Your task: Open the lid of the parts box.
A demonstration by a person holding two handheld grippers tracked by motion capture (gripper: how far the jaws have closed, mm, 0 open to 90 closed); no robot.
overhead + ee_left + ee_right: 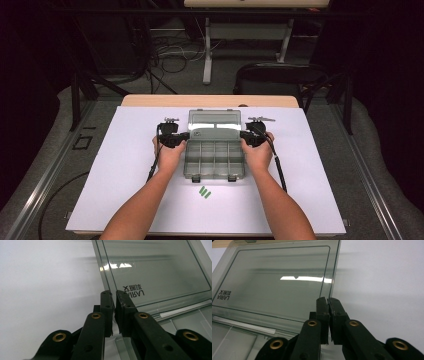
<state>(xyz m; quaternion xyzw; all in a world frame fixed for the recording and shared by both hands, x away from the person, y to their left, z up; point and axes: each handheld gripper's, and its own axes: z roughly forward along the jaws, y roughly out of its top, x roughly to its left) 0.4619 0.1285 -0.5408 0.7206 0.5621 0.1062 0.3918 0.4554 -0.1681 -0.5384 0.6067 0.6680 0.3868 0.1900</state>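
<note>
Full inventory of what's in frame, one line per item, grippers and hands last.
Compartment box: one, clear grey plastic, centre of the sheet, open.
Lid: one, clear grey, swung open at the box's far side, each side edge pinched by a gripper.
Green pieces: a small cluster, green, on the sheet just near of the box.
Sheet: one, white, covering the table.
Table: one, light wood, edge showing beyond the sheet.
Chair: one, black, behind the table.
Left gripper: one, black, shut on the lid's left edge.
Right gripper: one, black, shut on the lid's right edge.
Hands: two, holding the grippers.
</note>
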